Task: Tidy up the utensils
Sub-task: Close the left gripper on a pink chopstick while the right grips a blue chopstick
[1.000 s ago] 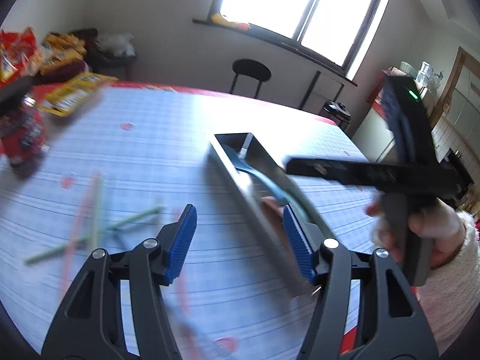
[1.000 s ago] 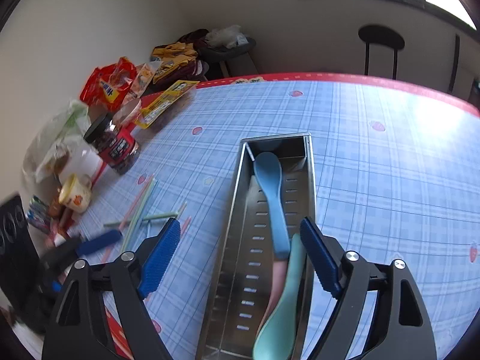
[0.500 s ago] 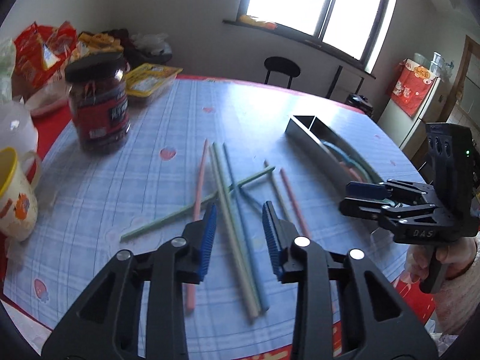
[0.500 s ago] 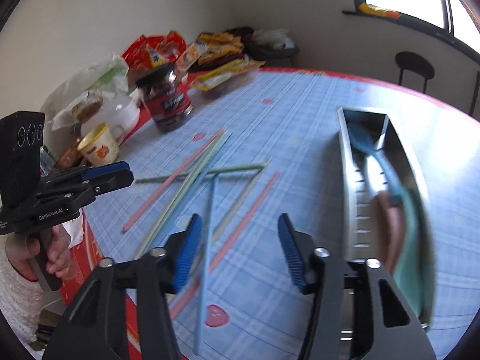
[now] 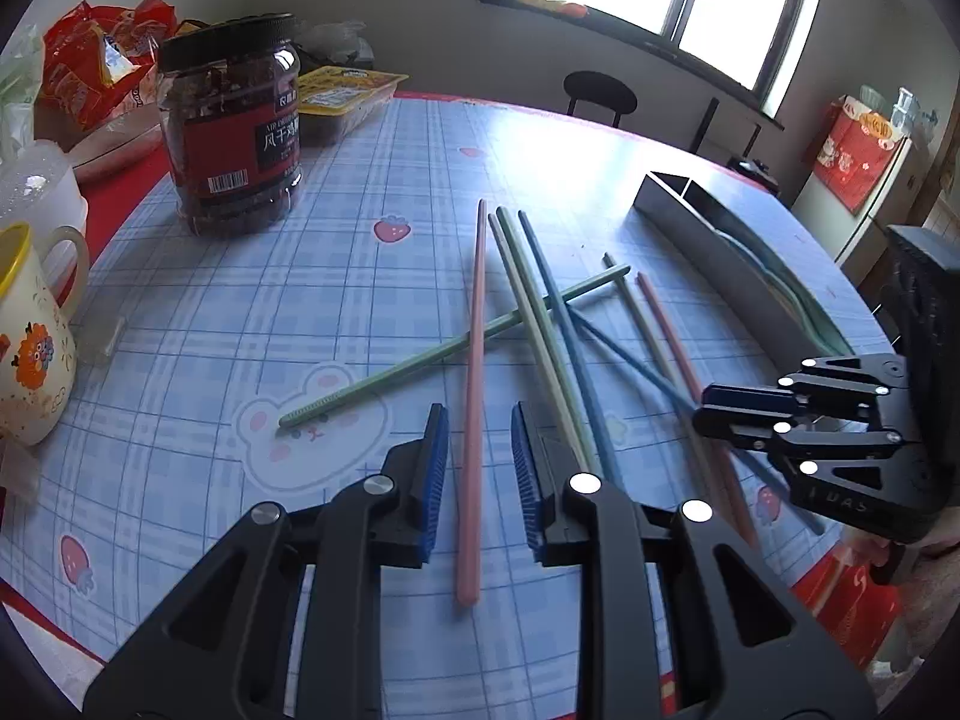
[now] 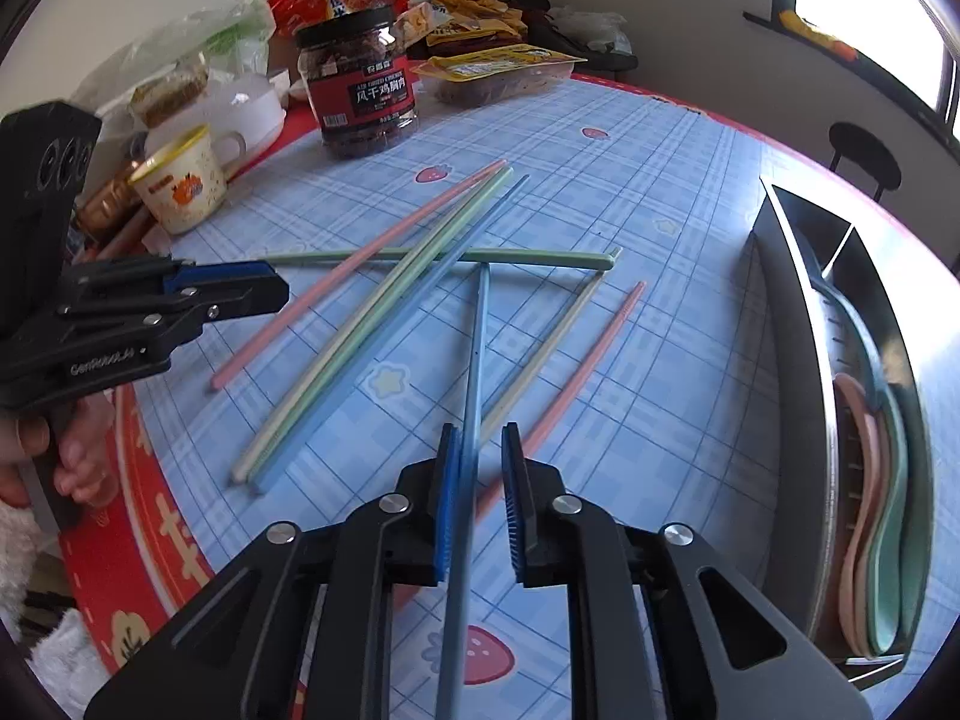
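Several pastel chopsticks lie crossed on the blue checked tablecloth. My left gripper (image 5: 480, 468) hangs low over a pink chopstick (image 5: 474, 360). The stick runs between its closing jaws with a gap on each side. My right gripper (image 6: 480, 486) straddles a blue chopstick (image 6: 474, 360). Its jaws are closing too: the stick lies against the left pad and the right pad stands clear. Each gripper shows in the other's view, the right gripper (image 5: 702, 417) and the left gripper (image 6: 282, 294). A metal tray (image 6: 798, 360) holding pastel spoons (image 6: 888, 480) stands to the right.
A dark jar (image 5: 231, 126) with a red label, a yellow-rimmed mug (image 5: 30, 330) and snack packs (image 6: 498, 69) crowd the table's left and far side. The red table edge (image 6: 144, 510) is close below the grippers. A black stool (image 5: 600, 93) stands beyond the table.
Both grippers swung away from over the tray to the loose chopsticks and came down. Their jaws narrowed from wide open, the left around the pink stick, the right around the blue one.
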Motion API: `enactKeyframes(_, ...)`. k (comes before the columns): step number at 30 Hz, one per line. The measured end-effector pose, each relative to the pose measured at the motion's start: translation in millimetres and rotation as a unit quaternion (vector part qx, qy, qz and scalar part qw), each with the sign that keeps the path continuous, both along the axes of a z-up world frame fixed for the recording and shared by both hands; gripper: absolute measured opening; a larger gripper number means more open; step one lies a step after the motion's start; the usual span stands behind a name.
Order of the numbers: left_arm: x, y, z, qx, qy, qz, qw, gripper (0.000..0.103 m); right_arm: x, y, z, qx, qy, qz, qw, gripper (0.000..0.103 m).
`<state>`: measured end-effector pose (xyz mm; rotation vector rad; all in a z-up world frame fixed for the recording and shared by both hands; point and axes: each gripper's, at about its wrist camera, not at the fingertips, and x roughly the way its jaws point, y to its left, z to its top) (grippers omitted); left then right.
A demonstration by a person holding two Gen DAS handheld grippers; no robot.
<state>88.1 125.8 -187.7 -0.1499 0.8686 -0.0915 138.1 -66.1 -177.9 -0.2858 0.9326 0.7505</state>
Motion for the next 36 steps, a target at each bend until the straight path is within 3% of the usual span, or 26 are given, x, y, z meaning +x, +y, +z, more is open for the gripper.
enactKeyframes(13,34,-18,-15,0.062,0.04,-0.016,0.9972,0.025,-4,7,0,-0.036,-0.03,0.008,0.999,0.012)
enactKeyframes(21,44,-27,-18,0.092,0.02,-0.015,0.9954,0.026,-6,13,0,-0.047,-0.042,0.013,0.998,0.009)
enactKeyframes(22,44,-27,-18,0.092,0.02,-0.013,0.9955,0.025,-7,13,0,-0.045,-0.042,0.016,0.998,0.007)
enactKeyframes(24,43,-24,-18,0.09,0.018,-0.003,0.9958,0.011,-9,11,0,-0.044,-0.047,0.013,0.998,0.007)
enactKeyframes(28,36,-13,-18,0.049,0.016,-0.003,0.9987,0.01,-11,4,-1,-0.022,-0.038,0.002,0.999,0.006)
enactKeyframes(36,34,-13,-18,0.038,0.014,-0.008,0.9991,0.01,-18,-29,3,0.037,-0.014,-0.03,0.999,0.006)
